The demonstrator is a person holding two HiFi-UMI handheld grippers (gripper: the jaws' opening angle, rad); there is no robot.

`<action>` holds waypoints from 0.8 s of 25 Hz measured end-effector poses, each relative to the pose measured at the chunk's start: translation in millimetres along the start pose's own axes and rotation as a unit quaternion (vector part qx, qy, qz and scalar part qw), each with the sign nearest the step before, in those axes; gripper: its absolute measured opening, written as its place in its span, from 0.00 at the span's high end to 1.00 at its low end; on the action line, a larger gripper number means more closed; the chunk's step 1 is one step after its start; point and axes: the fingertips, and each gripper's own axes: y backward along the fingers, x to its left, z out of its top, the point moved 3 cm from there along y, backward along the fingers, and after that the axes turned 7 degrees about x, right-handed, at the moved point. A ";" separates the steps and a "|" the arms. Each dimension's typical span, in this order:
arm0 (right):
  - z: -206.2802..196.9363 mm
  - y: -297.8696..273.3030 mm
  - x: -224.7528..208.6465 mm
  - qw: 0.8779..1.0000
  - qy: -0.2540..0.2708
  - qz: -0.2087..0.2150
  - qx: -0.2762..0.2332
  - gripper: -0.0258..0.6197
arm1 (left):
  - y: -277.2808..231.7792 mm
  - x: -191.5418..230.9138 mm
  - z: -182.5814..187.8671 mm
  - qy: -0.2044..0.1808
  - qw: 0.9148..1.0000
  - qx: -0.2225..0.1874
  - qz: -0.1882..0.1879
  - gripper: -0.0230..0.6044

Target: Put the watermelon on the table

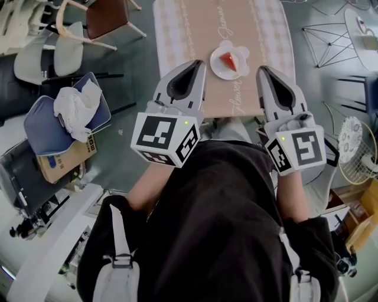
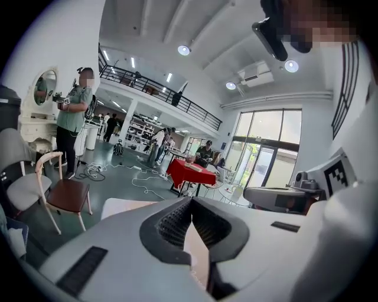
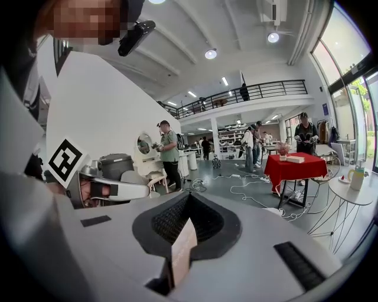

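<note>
A red watermelon slice (image 1: 228, 61) lies on a white plate (image 1: 218, 66), which stands on the table (image 1: 189, 29) with a beige checked cloth. In the head view my left gripper (image 1: 199, 63) hovers at the table's near edge, just left of the plate. My right gripper (image 1: 262, 71) hangs just right of it. Both are shut with nothing between the fingers. The left gripper view shows that gripper's tips (image 2: 190, 200) meeting, and the right gripper view shows the same for its tips (image 3: 189, 196). Neither gripper view shows the watermelon.
A chair with a brown seat (image 1: 106, 17) stands left of the table. A blue cushion with a white cloth (image 1: 68, 115) and a cardboard box (image 1: 62, 159) lie further left. Wire frames (image 1: 331, 41) and a fan (image 1: 354, 150) are at the right. A red table (image 3: 294, 166) and people stand far off.
</note>
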 end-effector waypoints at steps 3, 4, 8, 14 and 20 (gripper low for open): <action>-0.2 7.7 5.4 1.000 0.007 0.002 -0.004 0.94 | 9.1 -5.9 0.7 0.001 1.000 -0.007 -0.002 0.94; -0.8 10.2 6.4 1.000 0.011 0.002 -0.004 0.94 | 12.1 -8.2 1.1 -0.001 1.000 -0.009 -0.001 0.94; -6.6 27.0 3.1 1.000 0.016 -0.002 -0.010 0.94 | 22.3 -21.1 -0.2 -0.007 1.000 -0.015 0.003 0.94; -20.7 66.8 -0.1 1.000 0.012 -0.004 -0.016 0.94 | 42.9 -50.8 -10.6 -0.020 0.999 -0.023 0.019 0.94; -44.2 104.5 3.5 1.000 0.008 0.005 -0.021 0.94 | 65.3 -85.1 -35.4 -0.021 0.999 -0.021 0.024 0.94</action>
